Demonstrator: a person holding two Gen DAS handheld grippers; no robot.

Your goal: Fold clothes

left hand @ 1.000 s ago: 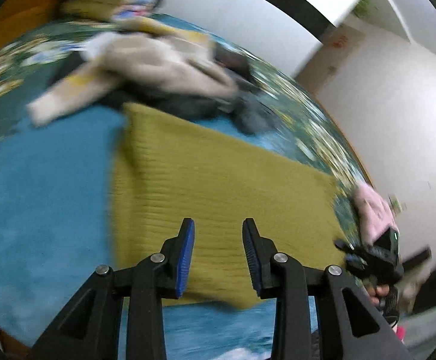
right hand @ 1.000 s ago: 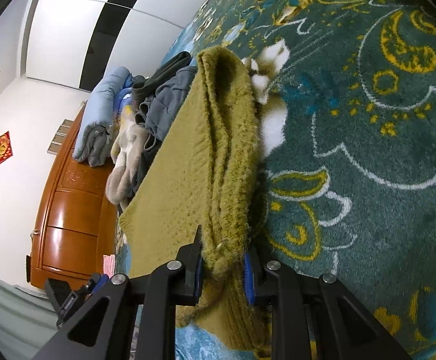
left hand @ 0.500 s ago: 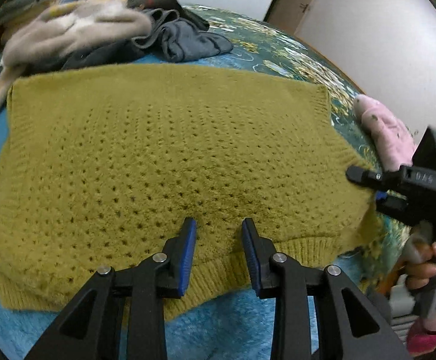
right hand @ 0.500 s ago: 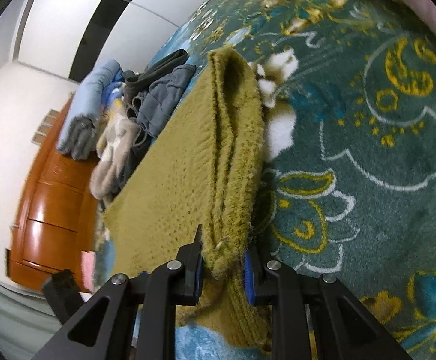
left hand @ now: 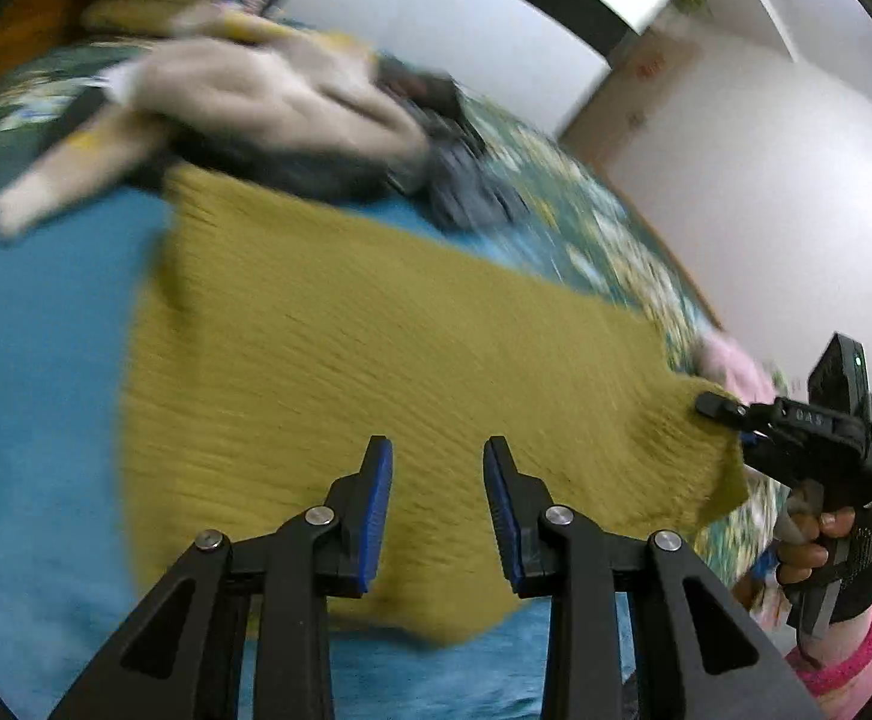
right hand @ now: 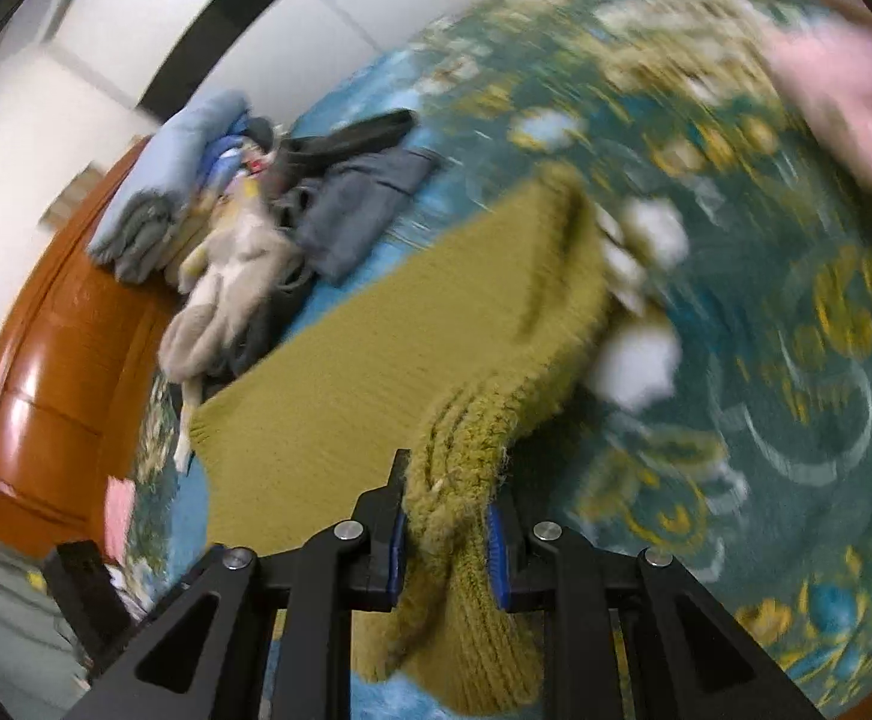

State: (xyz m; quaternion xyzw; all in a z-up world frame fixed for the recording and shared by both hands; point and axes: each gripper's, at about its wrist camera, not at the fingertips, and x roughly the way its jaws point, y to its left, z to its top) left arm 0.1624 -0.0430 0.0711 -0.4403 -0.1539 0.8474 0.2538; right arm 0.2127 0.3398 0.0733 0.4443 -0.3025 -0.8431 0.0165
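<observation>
An olive-yellow knit sweater (left hand: 375,360) lies spread on a blue blanket (left hand: 33,360) over a floral bedspread. My left gripper (left hand: 436,516) is open and empty, hovering over the sweater's near hem. My right gripper (right hand: 445,534) is shut on a bunched corner of the sweater (right hand: 454,480) and lifts it off the bed. The right gripper also shows in the left wrist view (left hand: 730,411), at the sweater's right corner. Both views are blurred by motion.
A heap of unfolded clothes (left hand: 267,102), beige and grey, lies beyond the sweater, also in the right wrist view (right hand: 237,252). A pink garment (right hand: 844,78) lies on the floral bedspread (right hand: 766,360). A wooden headboard (right hand: 57,396) and folded blue bedding (right hand: 159,180) stand at the left.
My left gripper has pulled back and swung left over the sweater, still open. My right gripper has lifted and turned with the sweater corner, which now hangs bunched between its jaws.
</observation>
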